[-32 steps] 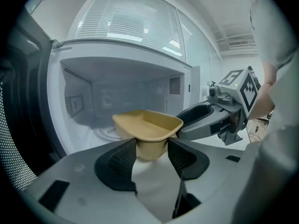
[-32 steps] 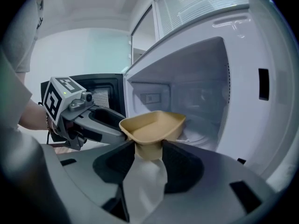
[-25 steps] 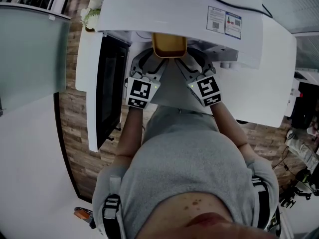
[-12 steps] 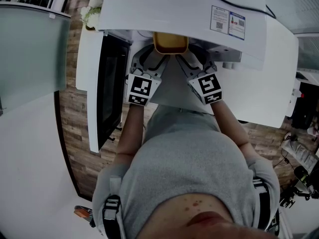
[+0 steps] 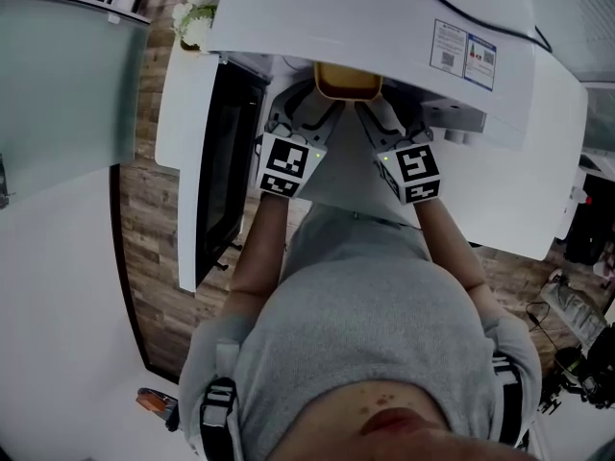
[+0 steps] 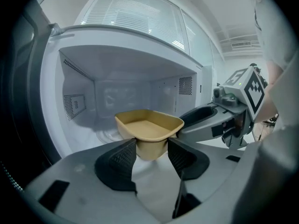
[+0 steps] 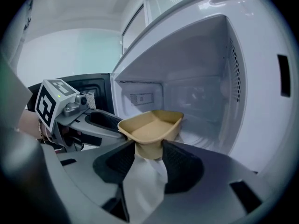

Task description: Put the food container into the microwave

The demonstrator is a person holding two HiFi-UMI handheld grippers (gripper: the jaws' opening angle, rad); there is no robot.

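An empty tan food container (image 5: pixel 348 82) is held level at the mouth of the white microwave (image 5: pixel 384 17). My left gripper (image 6: pixel 152 149) is shut on the container's (image 6: pixel 148 129) near left corner. My right gripper (image 7: pixel 148 152) is shut on the container's (image 7: pixel 152 127) near right corner. In the head view the left gripper (image 5: pixel 306 123) and right gripper (image 5: pixel 377 128) converge on it from below. The microwave cavity (image 6: pixel 126 97) stands open behind the container, and the container's far end is hidden under the microwave's top in the head view.
The microwave door (image 5: pixel 207 161) is swung open to the left, dark glass facing right. A white counter (image 5: pixel 519 171) carries the microwave. Wood flooring (image 5: pixel 144 219) and a glass panel (image 5: pixel 58 94) lie at left. The cavity's perforated side walls (image 7: pixel 231 73) flank the container.
Both grippers and the container have shifted forward, deeper under the microwave's top edge. The head camera has moved slightly too.
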